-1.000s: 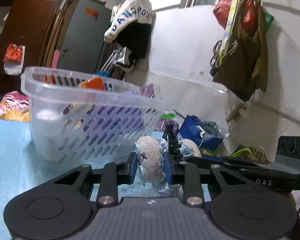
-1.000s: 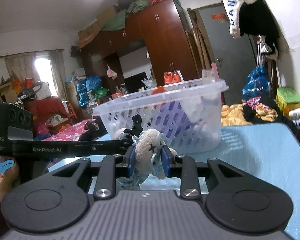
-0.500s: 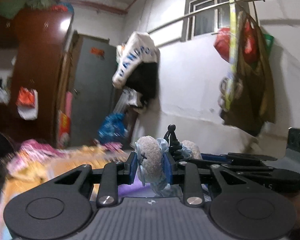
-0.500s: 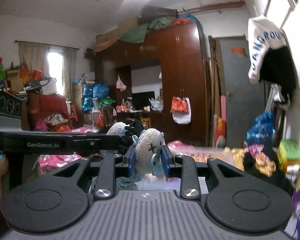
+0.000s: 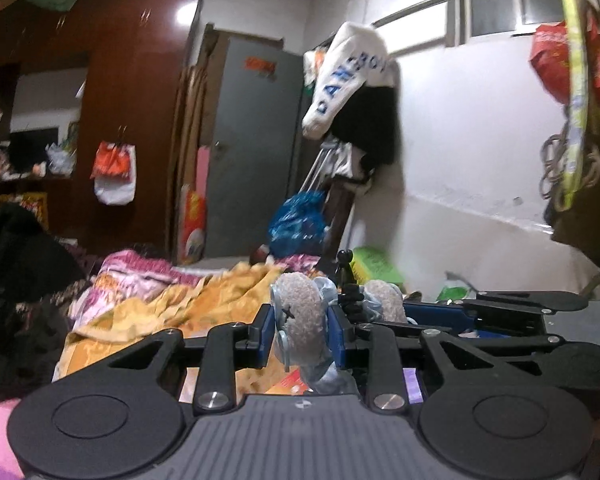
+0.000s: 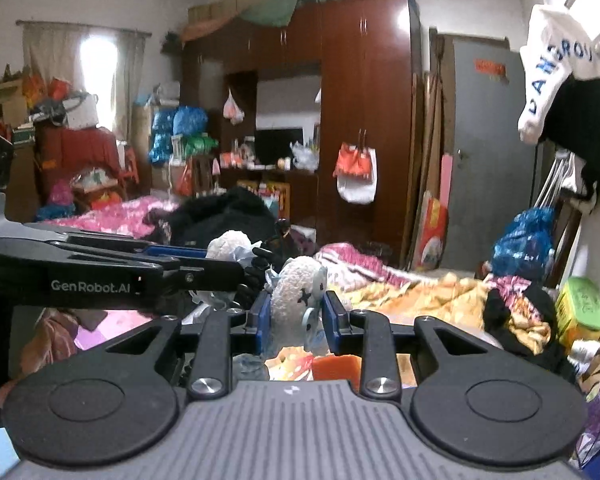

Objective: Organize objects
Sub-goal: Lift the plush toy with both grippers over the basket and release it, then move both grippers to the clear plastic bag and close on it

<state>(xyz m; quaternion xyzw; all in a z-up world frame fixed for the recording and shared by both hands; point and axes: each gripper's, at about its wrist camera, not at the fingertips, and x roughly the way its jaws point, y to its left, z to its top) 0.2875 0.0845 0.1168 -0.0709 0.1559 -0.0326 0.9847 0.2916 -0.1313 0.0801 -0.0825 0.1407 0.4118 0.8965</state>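
Together, left claw (image 5: 302, 322) and right claw (image 6: 294, 312) each clamp the plush toy (image 6: 296, 294).

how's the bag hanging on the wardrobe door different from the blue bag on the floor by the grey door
The hanging bag is orange on top and white below; the blue bag is blue all over. The hanging bag dangles flat against the wardrobe; the blue bag sits low near the grey door, bulging and crinkled. Both look like thin plastic carrier bags.
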